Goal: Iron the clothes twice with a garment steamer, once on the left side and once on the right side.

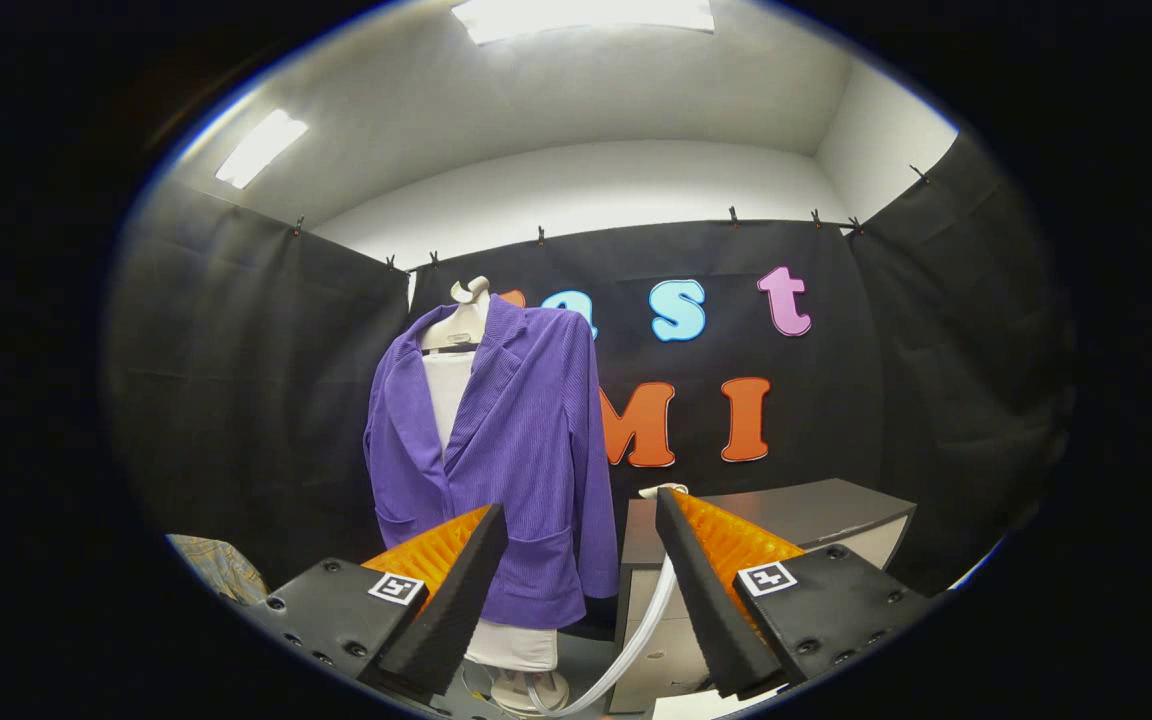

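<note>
Two fingers stand wide apart on the gripper (581, 530), gripping nothing — the gap between them is open air, and through it shows the lower hem of the jacket (511, 440). That purple jacket hangs on a pale mannequin (448, 395) just ahead of the left finger, front open over a white panel, both sides hanging free, which suits a pass down each side. Beyond the right finger sits a grey cabinet (816, 510); something small and white (663, 490) peeks over its near top edge, right above the fingertip, and a white hose (636, 640) curves down from there to the mannequin's base. Likely that is the steamer, parked beside the garment — though too little shows to be sure. The open fingers point toward that spot, so the read here is an approach: steamer not yet picked up, ironing not begun.
</note>
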`<state>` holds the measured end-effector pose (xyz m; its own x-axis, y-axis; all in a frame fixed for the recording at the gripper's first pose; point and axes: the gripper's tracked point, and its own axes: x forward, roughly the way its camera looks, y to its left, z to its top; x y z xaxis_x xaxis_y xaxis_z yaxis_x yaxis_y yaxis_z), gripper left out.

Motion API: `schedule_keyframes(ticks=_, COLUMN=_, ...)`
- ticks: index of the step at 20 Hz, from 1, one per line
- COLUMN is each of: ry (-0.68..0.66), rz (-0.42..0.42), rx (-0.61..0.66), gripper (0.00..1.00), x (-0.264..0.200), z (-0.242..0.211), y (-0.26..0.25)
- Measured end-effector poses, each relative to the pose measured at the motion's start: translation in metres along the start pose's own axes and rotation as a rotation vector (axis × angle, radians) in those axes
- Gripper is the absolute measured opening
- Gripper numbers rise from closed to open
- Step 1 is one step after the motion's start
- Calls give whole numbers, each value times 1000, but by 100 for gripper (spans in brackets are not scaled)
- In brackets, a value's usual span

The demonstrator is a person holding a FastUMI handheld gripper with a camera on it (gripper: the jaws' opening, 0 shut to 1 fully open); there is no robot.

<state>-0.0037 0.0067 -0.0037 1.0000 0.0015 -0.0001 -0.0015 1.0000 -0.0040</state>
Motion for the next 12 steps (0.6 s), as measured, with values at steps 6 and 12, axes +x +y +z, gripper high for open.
schedule_keyframes(ticks=6, ry=3, rz=-5, rx=2, gripper=99, x=1, z=-3, y=3)
schedule_keyframes(ticks=12, ry=20, rz=-47, rx=-9, gripper=98, x=15, z=-2, y=-6)
